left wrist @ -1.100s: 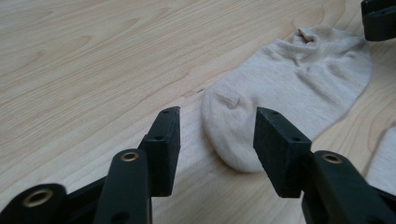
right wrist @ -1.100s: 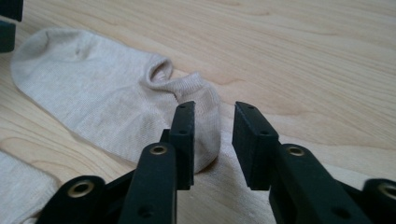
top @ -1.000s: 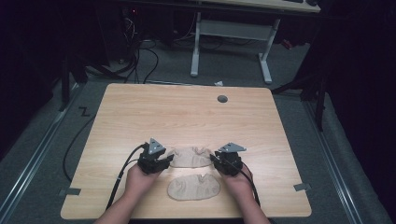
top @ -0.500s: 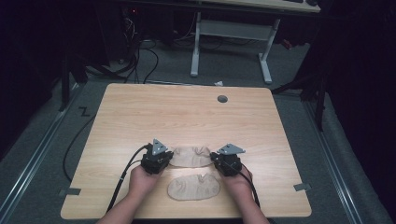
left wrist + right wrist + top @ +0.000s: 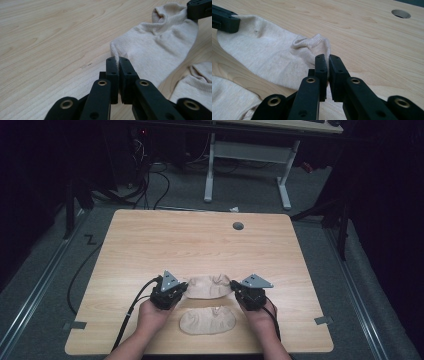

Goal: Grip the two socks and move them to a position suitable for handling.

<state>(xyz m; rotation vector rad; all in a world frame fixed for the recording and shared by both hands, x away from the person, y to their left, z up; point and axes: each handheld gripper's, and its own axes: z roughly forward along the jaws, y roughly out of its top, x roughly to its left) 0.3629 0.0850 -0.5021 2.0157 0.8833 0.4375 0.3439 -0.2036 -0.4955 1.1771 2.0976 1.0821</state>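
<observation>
Two beige ankle socks lie on the wooden table [image 5: 200,245]. My left gripper [image 5: 184,290] [image 5: 117,60] is shut on the toe end of the far sock [image 5: 207,286] [image 5: 155,47], with a pinch of fabric between its pads. At the sock's cuff end, my right gripper [image 5: 234,290] [image 5: 328,57] has just been closing and now pinches the cuff [image 5: 319,41]. The sock hangs stretched between them, its ends slightly raised. Closer to me, the near sock [image 5: 207,321] [image 5: 197,82] [image 5: 229,100] lies flat and untouched.
A round cable hole [image 5: 238,226] [image 5: 401,13] sits near the table's far edge. Behind the table stands a white desk frame [image 5: 245,155], and cables trail over the floor at the left. The far half of the table is bare wood.
Both grippers have edged inward onto the ends of the far sock and risen slightly with it. The near sock has not moved.
</observation>
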